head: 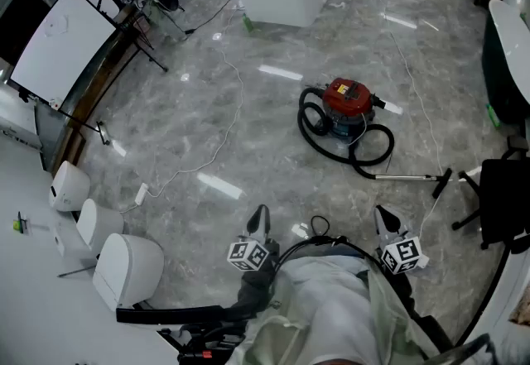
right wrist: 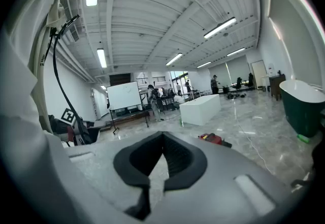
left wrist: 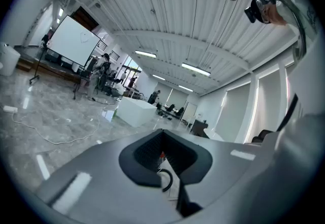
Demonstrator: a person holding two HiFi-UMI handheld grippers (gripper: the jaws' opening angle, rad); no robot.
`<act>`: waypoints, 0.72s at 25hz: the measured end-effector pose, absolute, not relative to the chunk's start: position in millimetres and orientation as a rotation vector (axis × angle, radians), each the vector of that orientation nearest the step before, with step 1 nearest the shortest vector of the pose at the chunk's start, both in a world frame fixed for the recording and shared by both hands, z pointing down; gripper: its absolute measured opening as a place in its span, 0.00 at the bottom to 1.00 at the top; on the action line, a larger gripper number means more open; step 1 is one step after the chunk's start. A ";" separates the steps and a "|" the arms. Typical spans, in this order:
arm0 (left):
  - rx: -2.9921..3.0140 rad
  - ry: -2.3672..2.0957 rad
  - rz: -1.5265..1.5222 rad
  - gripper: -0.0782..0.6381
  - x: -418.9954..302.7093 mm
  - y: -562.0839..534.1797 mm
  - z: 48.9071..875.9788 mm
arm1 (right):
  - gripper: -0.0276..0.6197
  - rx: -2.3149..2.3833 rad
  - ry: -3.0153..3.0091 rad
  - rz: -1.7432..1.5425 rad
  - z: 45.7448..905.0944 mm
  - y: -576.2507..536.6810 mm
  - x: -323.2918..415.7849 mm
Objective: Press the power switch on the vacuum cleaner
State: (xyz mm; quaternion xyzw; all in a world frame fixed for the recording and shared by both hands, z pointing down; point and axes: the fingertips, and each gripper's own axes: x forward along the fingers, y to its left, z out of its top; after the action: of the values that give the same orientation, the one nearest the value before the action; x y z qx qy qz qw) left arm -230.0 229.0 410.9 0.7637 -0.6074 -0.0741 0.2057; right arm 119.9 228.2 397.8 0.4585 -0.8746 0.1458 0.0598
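You haven't started: the vacuum cleaner (head: 346,104) sits out on the floor (head: 207,107), right of its middle and well apart from you. Your left gripper (head: 259,221) and right gripper (head: 386,221) hang empty, fingers pressed together; the whole approach and press are left to do

No word, brand or number is showing clearly enough to be read in any view. The vacuum cleaner (head: 346,111) is carrying a small yellow label (head: 352,91) on its red lid (head: 339,98), but the print on it is appearing too small to make out. The cube (head: 251,255) on the left gripper (head: 260,218) and the cube (head: 403,255) on the right gripper (head: 384,218) are showing only black-and-white square markers, not letters.
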 end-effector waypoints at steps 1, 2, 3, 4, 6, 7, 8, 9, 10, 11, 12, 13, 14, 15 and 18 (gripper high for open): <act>2.163 -1.661 -0.248 0.11 -217.3 223.6 398.3 | 0.04 1.361 -2.675 0.424 393.5 225.5 111.6; 2.195 -1.627 -0.286 0.11 -204.6 218.4 386.6 | 0.04 1.334 -2.699 0.408 389.6 223.0 103.8; 2.225 -1.593 -0.316 0.11 -192.1 213.9 376.9 | 0.04 1.311 -2.718 0.395 386.6 221.1 96.9; 2.249 -1.559 -0.336 0.11 -180.3 210.4 370.0 | 0.04 1.292 -2.731 0.387 384.5 220.1 91.1; 2.281 -1.498 -0.355 0.11 -160.2 206.9 365.6 | 0.04 1.265 -2.745 0.390 383.6 221.6 83.3; 2.292 -1.468 -0.355 0.11 -150.8 206.5 366.8 | 0.04 1.254 -2.748 0.399 384.5 224.0 81.1; 2.299 -1.435 -0.349 0.11 -141.2 206.2 369.9 | 0.04 1.245 -2.751 0.410 386.1 226.5 80.0; 2.303 -1.402 -0.337 0.11 -132.0 205.0 375.0 | 0.04 1.236 -2.754 0.419 387.8 227.5 80.0; 2.302 -1.372 -0.320 0.11 -123.6 203.2 381.5 | 0.04 1.229 -2.757 0.424 389.5 227.1 80.9; 2.296 -1.347 -0.301 0.11 -115.9 202.2 386.9 | 0.04 1.223 -2.760 0.429 391.5 226.6 82.8; 2.287 -1.327 -0.284 0.11 -108.1 202.6 389.5 | 0.04 1.221 -2.760 0.439 394.4 227.1 85.7; 2.280 -1.309 -0.269 0.11 -100.6 204.2 390.6 | 0.04 1.227 -2.755 0.456 397.9 228.4 90.2; 2.278 -1.293 -0.256 0.11 -93.6 206.4 391.2 | 0.04 1.243 -2.748 0.481 401.3 230.0 96.2; 2.281 -1.279 -0.241 0.11 -87.1 209.2 391.0 | 0.04 1.267 -2.739 0.509 403.9 231.6 103.5; 2.292 -1.247 -0.202 0.11 -75.0 216.8 387.4 | 0.04 1.355 -2.709 0.619 411.7 234.2 125.5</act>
State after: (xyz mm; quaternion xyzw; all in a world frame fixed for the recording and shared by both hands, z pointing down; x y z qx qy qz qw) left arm -75.0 216.8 387.4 0.8459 -0.4601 -0.0745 0.2594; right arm 125.5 234.2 411.7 0.4382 -0.8760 0.2000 0.0247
